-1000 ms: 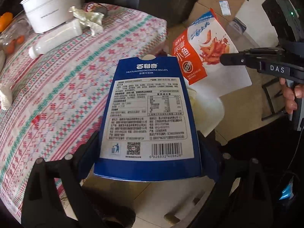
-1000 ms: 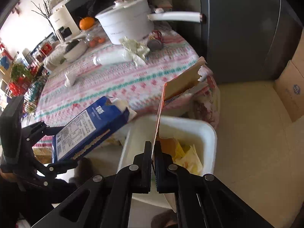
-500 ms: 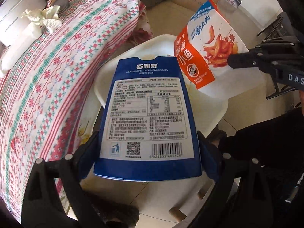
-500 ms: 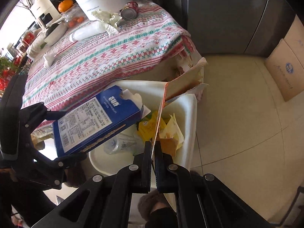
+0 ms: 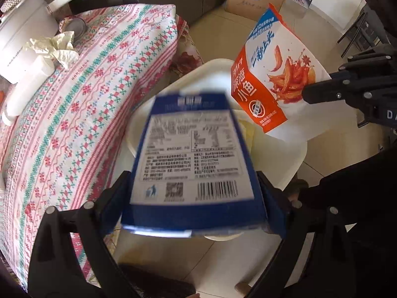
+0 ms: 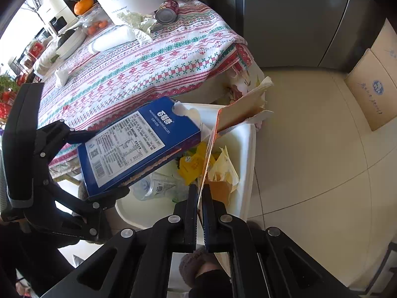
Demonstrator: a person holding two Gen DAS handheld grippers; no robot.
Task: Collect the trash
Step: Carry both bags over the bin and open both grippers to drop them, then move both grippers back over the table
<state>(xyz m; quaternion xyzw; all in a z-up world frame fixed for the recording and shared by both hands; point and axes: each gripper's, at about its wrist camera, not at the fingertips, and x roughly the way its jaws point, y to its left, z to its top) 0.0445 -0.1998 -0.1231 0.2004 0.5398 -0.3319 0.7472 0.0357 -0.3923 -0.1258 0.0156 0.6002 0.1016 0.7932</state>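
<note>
My left claw [image 5: 196,196] is clamped on the lower end of the blue box [image 5: 193,164], one finger on each long side. The box tilts label up over the white bin [image 6: 248,154], top end toward the worktop edge; it looks blurred in the left view. In the right view the same box [image 6: 139,144] hangs above the bin's near-left part, not touching the trash inside.

My right claw [image 6: 199,198] is pinched fully shut on the thin edge of the orange-and-white snack box [image 5: 275,84], flattened, seen edge-on from its own camera. Its torn top flaps [image 6: 250,106] stick up past the bin's far rim. The snack box's lower part reaches down into the bin, beside the trash.

Bin sits on the tiled floor [image 6: 310,173] just off the worktop's near corner, almost against the hanging tablecloth [image 5: 86,114]. Inside it: yellow wrappers [image 6: 193,166], a clear plastic bottle [image 6: 158,186], pale paper scraps.

Left on the worktop: crumpled wrapper [image 6: 139,24], a can on its side [image 6: 168,11], a white bottle lying flat [image 6: 111,39], white pot [image 5: 22,39] at the far edge. Cardboard carton [image 6: 372,92] on the floor by the dark fridge [image 6: 297,19].
</note>
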